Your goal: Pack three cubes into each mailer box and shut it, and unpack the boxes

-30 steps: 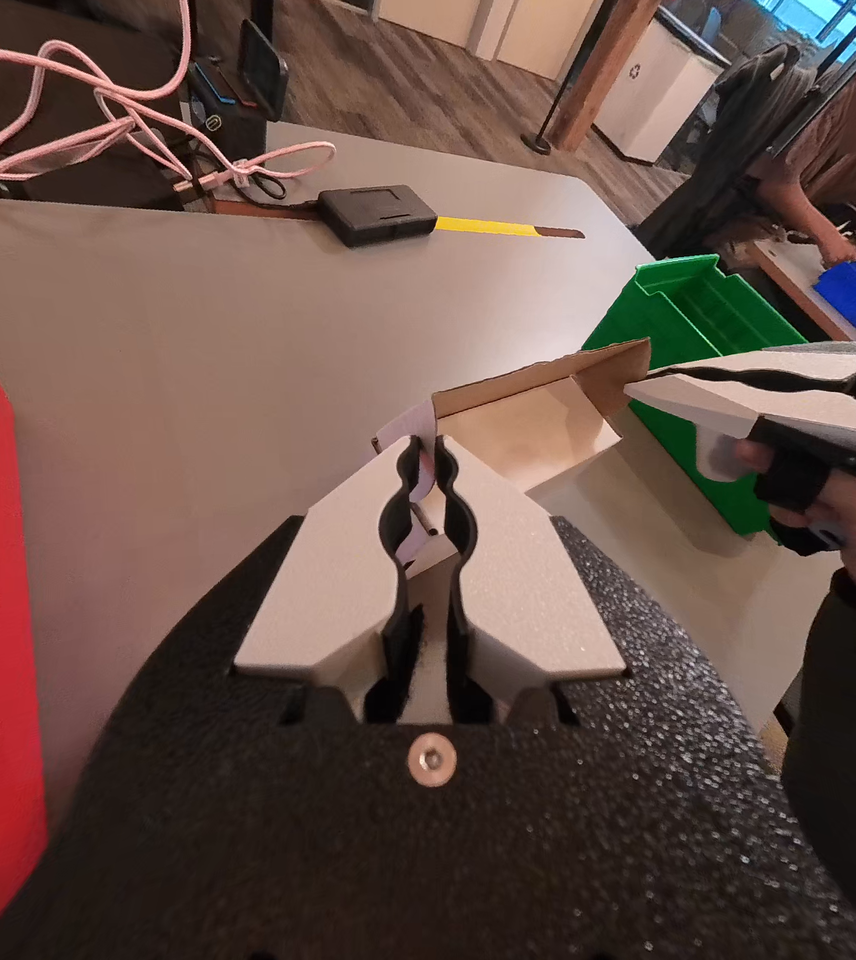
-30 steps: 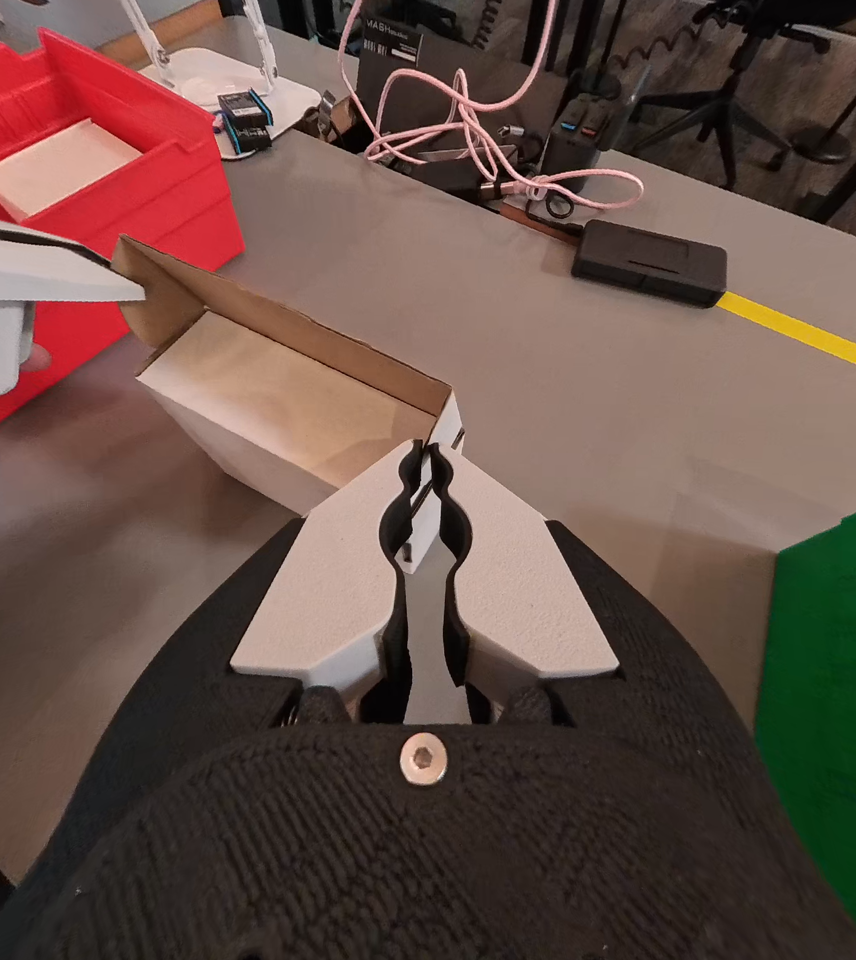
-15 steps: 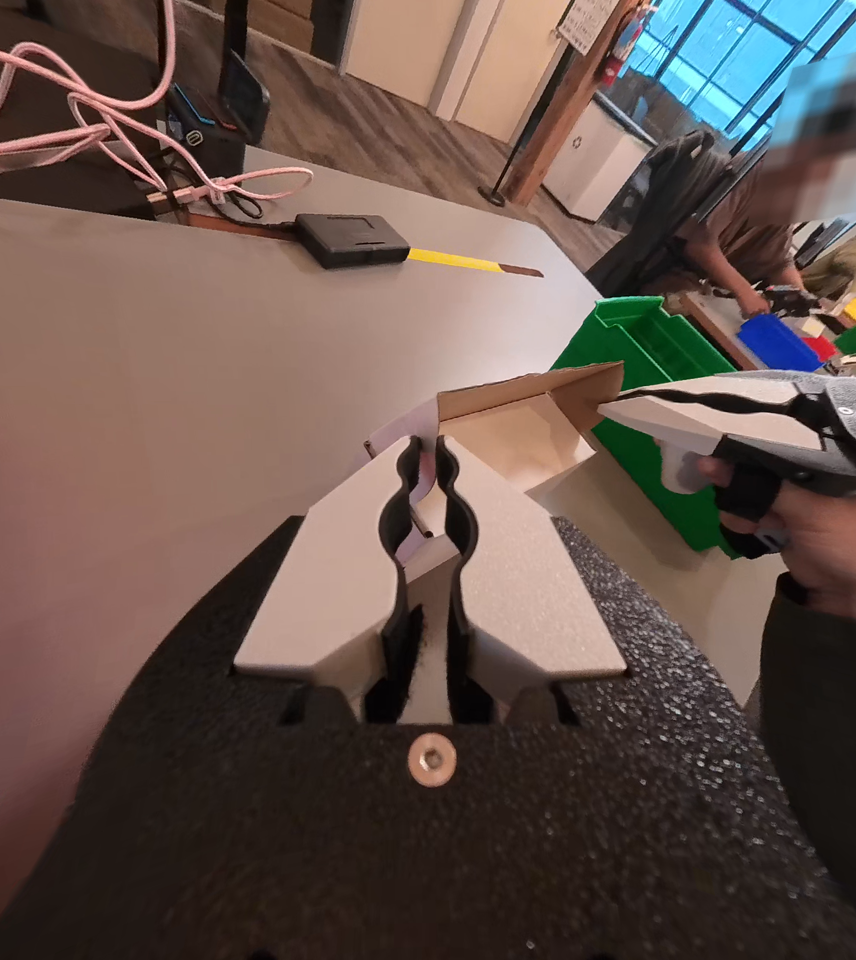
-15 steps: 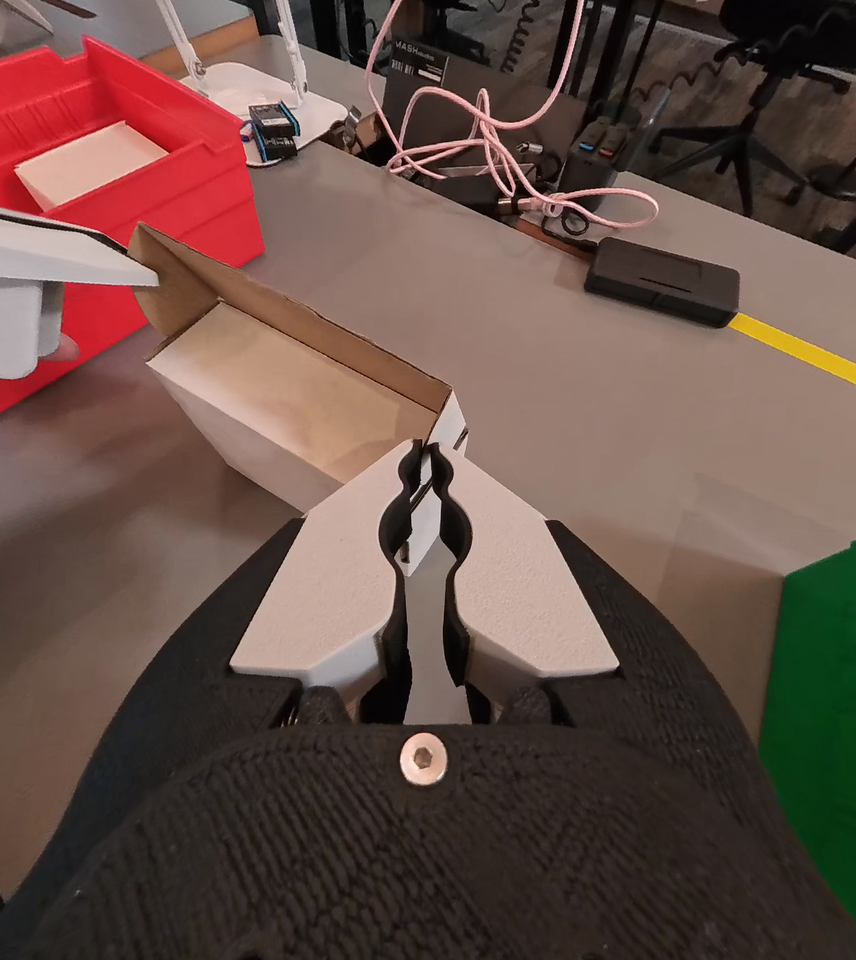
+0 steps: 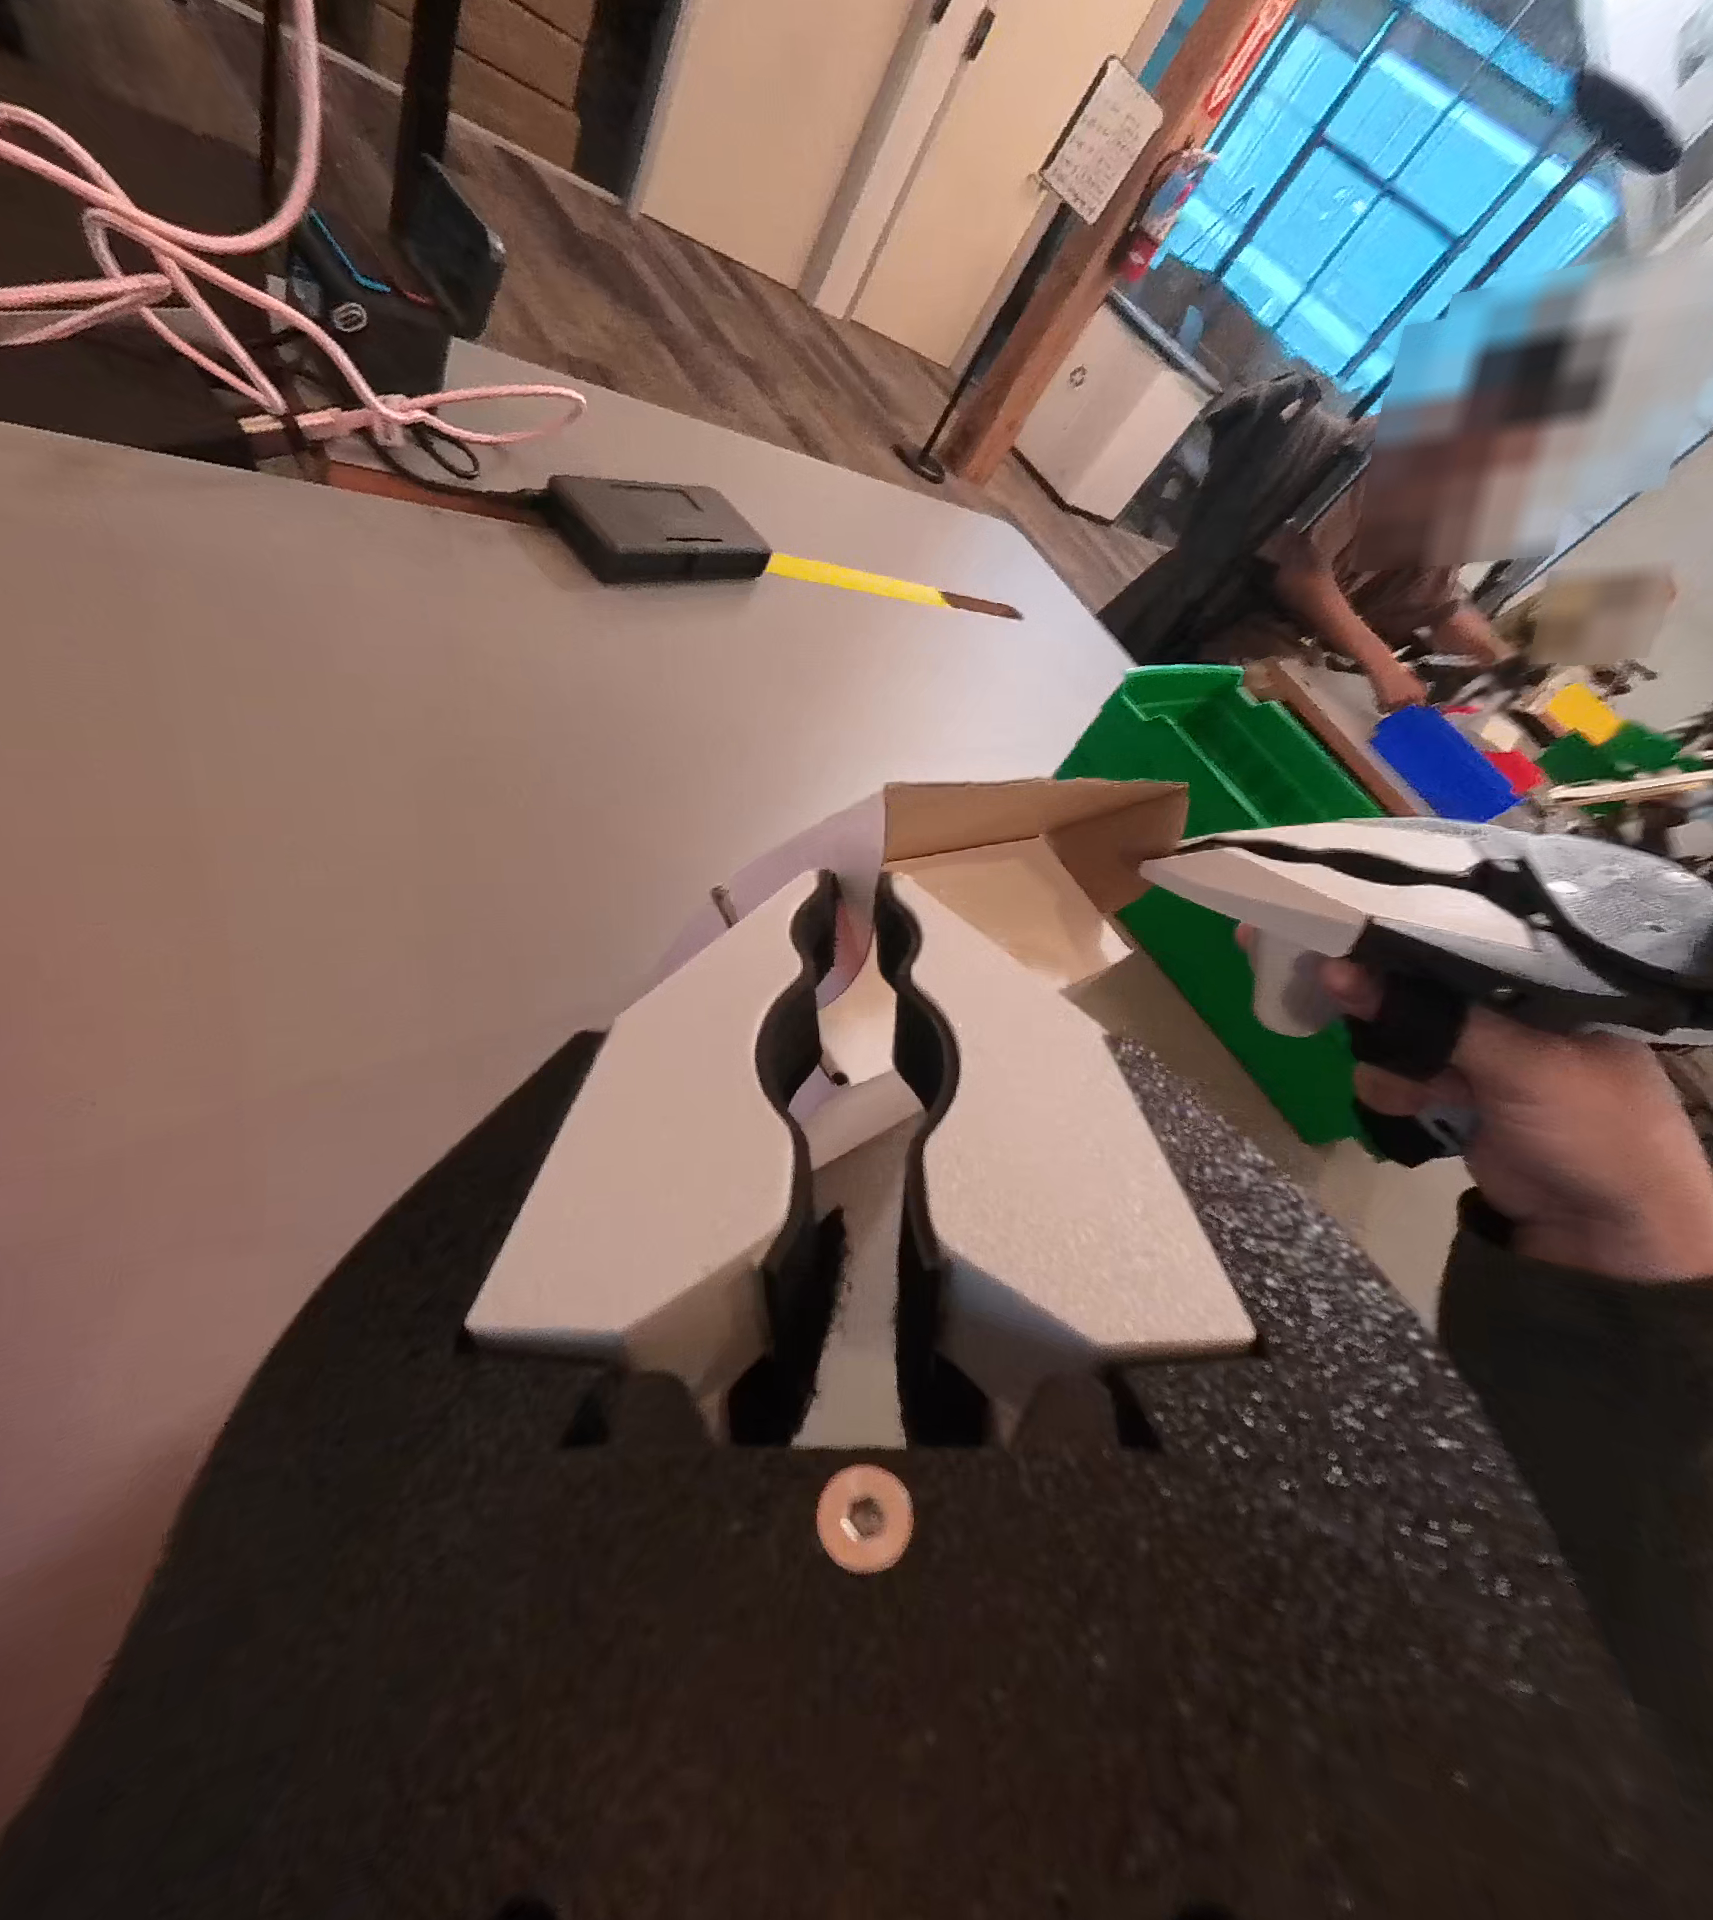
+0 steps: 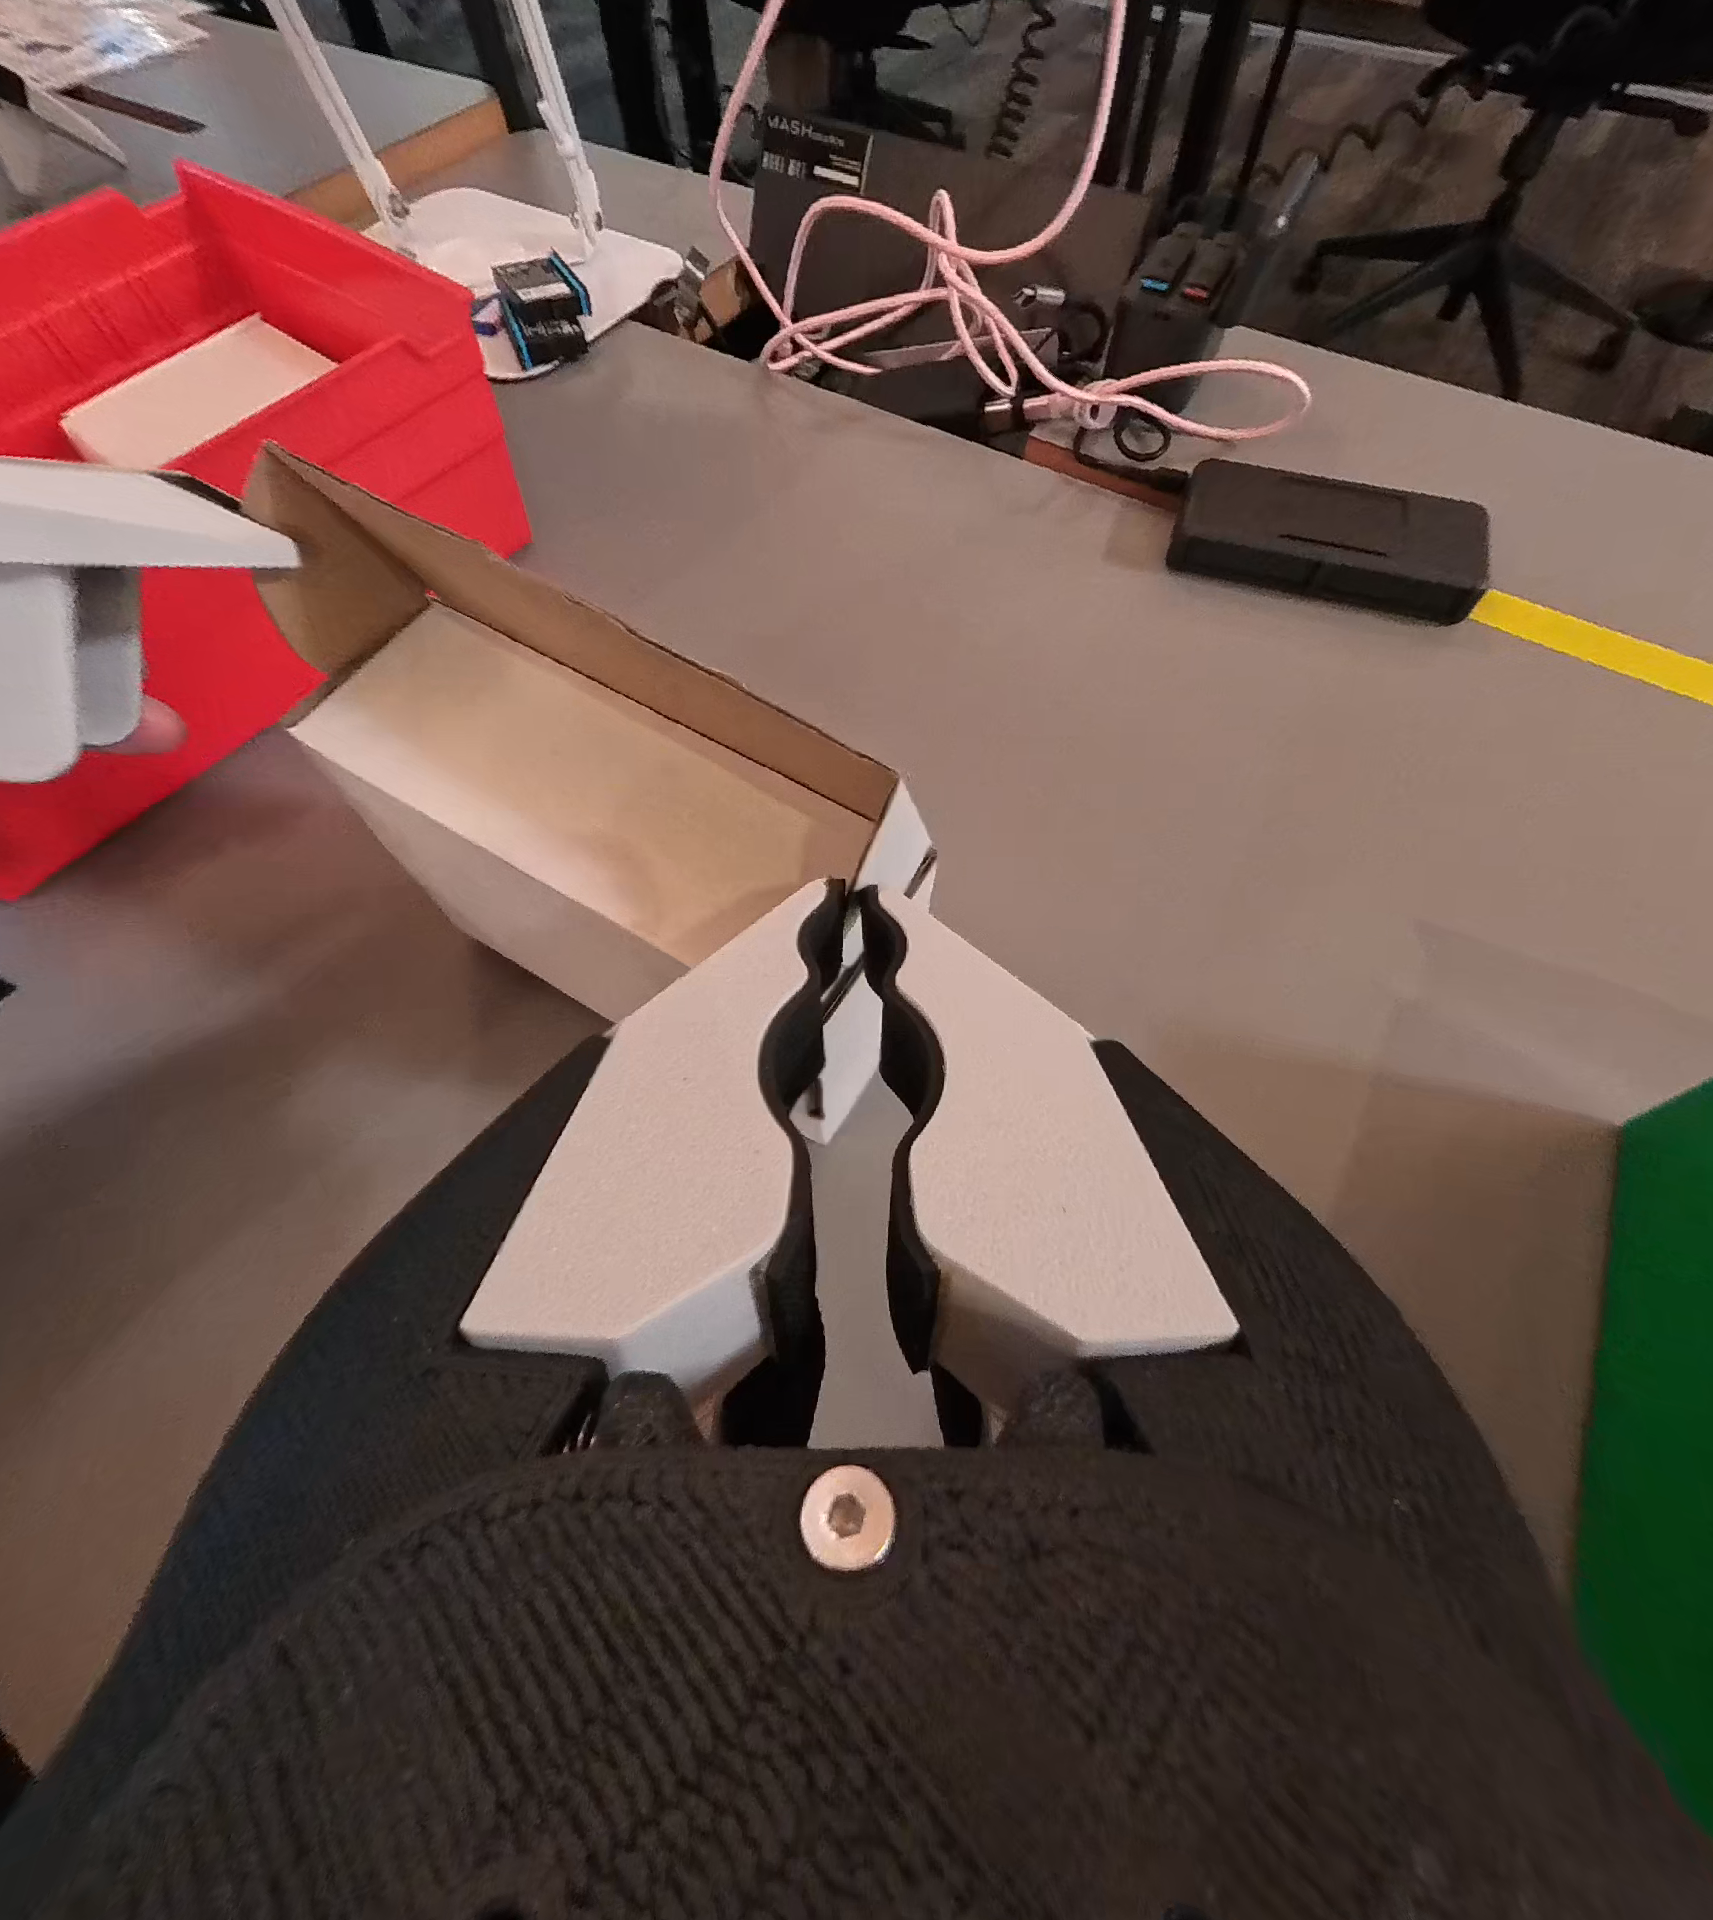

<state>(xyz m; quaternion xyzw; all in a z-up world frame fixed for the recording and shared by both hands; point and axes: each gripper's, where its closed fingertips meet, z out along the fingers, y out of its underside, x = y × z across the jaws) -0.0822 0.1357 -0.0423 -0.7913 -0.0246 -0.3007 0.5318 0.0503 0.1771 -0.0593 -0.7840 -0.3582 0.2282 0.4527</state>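
An open mailer box (image 6: pixel 571 769), white outside and brown inside, hangs tilted just over the grey table (image 6: pixel 1091 727) between my two grippers. What shows of its inside is empty. My right gripper (image 6: pixel 852 899) is shut on the white flap at the box's near end. My left gripper (image 5: pixel 857 888) is shut on the flap at the other end, and the right wrist view shows it (image 6: pixel 280 551) at the brown flap. The left wrist view shows the box (image 5: pixel 997 904) with the right gripper (image 5: pixel 1153 868) at its far flap. No cubes are in view.
A red bin (image 6: pixel 395 457) holding a closed white box (image 6: pixel 197 390) stands behind the left gripper. A green bin (image 5: pixel 1236 748) stands at the table's right edge. A black device (image 6: pixel 1330 540), yellow tape (image 6: pixel 1641 655) and pink cable (image 6: pixel 987 312) lie at the back. The grippers' ends are close to 15 cm from one another. My right gripper is the nearer one to the black device (image 6: pixel 1330 540): about 35 cm, against 40 cm. Seen from the left wrist view (image 5: pixel 691 533) as well.
Both grippers have kept their hold on the box flaps and lifted and tilted the box a little. The left view has swung up and right, so the red bin has left it.
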